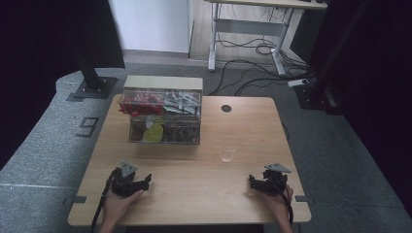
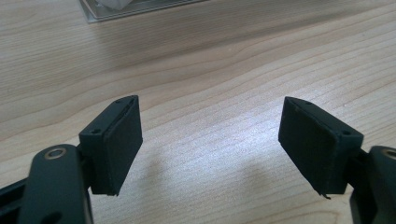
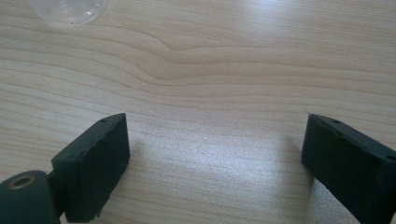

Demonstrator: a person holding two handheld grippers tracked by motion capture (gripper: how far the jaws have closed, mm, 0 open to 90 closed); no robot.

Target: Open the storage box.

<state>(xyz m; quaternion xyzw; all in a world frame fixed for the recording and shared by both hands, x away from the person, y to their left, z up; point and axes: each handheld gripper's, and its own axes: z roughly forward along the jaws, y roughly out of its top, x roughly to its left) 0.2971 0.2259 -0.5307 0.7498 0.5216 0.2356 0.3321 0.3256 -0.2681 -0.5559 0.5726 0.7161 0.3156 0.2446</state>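
Both tools rest near the front edge of the tabletop [image 1: 194,194], nothing between their jaws: the left hand-held gripper [image 1: 141,183] stands wide, and so does the right hand-held gripper [image 1: 256,183]. The clear glass [image 1: 227,151] stands upright ahead of the right one, beside the compartment box [image 1: 164,116]. Probably best to approach the glass level (it looks light and tippable), jaws straddling its wall before closing.

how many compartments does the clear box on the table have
4 visible in the clear box: top left with red items, top right with pale items, bottom left with something yellow-green, bottom right with dark contents. Others may be hidden behind.
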